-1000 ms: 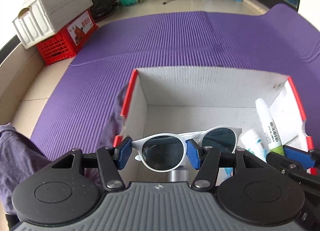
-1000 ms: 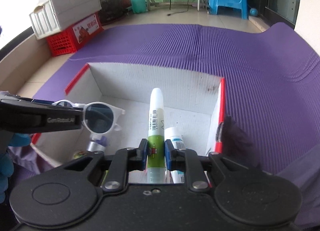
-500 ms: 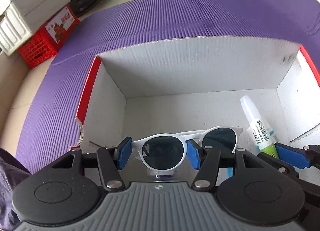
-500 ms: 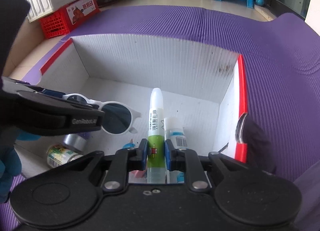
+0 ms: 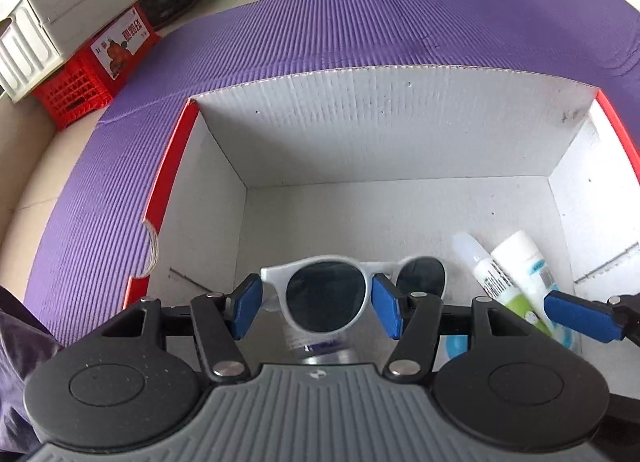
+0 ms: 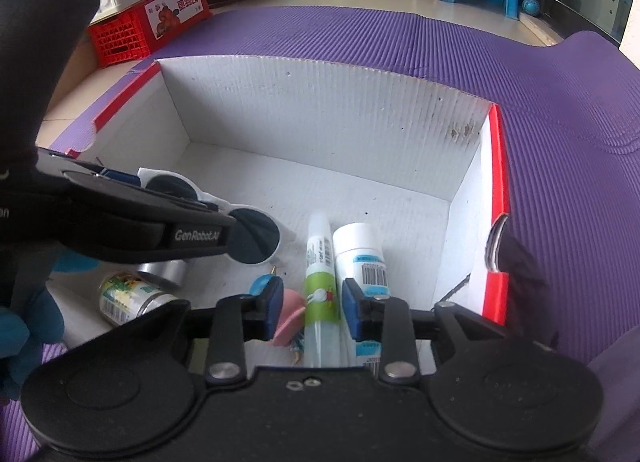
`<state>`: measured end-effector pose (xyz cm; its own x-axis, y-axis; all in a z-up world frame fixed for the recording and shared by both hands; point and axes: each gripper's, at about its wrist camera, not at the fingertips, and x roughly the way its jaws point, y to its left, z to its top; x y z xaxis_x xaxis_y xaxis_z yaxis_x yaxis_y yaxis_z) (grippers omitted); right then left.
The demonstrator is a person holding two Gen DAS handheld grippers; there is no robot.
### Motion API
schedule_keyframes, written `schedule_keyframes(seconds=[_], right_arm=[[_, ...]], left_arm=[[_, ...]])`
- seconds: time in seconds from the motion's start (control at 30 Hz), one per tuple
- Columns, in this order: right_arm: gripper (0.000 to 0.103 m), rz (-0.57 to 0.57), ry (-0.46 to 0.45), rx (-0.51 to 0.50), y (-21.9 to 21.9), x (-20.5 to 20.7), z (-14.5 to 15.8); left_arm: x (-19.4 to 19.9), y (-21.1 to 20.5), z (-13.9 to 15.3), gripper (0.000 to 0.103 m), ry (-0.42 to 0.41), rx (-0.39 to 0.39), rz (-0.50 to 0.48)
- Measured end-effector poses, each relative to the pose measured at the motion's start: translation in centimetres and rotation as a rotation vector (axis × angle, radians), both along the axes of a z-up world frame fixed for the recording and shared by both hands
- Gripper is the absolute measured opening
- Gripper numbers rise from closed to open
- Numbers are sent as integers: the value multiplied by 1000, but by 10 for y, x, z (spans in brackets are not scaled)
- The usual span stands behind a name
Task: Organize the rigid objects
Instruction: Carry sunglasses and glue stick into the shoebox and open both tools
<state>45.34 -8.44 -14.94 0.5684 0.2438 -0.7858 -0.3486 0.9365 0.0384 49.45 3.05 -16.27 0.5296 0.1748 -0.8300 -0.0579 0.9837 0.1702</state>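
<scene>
Sunglasses (image 5: 326, 296) sit pinched between the left gripper (image 5: 318, 306) fingers over the white box (image 5: 360, 134), and could snag the right gripper (image 6: 308, 308), whose spread fingers flank the glue tube (image 6: 320, 274) lying inside

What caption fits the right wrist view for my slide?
Right hand-held gripper open around a glue tube lying inside the white box.

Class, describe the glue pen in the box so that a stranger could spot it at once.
Find the white box with red edges on the purple mat. On its floor near the right wall, two tubes lie side by side. The glue pen is the slimmer left one, clear with a green band, between the right tool's open fingers; its neighbour, the white tube, is fatter with blue print.
</scene>
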Motion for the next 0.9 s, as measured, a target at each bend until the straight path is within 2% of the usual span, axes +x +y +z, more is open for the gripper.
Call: schedule_keyframes(seconds=[0.13,0.27,0.4,0.63,0.9], right_arm=[[40,4,-9,6,-2,-6,5],[45,7,-24,17,-4,-17,17],[52,22,-48,15,-1,-29,31],[57,40,-79,25,0,-58,58],[71,55,-132,56,-10,-103,92]], left_arm=[[-7,4,6,60,1,-33,14],[-16,6,18,71,-16,-46,16],[-29,7,34,71,-32,-64,16],[-61,12,68,71,-69,-84,20],[-111,15,110,71,-121,-91,7]])
